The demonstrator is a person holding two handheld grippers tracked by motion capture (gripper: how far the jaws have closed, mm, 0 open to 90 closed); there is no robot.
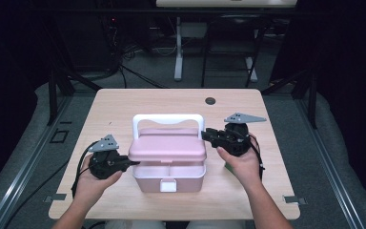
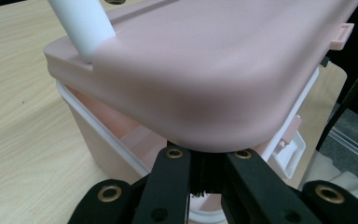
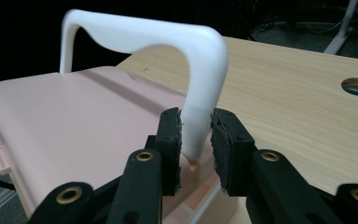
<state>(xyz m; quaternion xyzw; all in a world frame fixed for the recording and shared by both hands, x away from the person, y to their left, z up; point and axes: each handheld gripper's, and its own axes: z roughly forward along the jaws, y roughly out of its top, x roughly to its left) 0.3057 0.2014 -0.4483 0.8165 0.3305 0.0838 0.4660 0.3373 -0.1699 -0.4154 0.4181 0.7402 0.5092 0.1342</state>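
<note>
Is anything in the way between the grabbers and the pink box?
Nothing visible is. The right gripper has its jaws around the post of the white handle. The left gripper is right at the corner of the pink lid, which sits raised above the box.

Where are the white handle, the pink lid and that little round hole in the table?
white handle (image 3: 144,35): right gripper view, top bar.
pink lid (image 1: 167,145): high view, middle of its top.
round hole (image 1: 210,100): high view, its centre.

The pink lid (image 2: 205,70) hides the left gripper's (image 2: 205,161) jaw tips, perhaps clamped beneath it.
</note>
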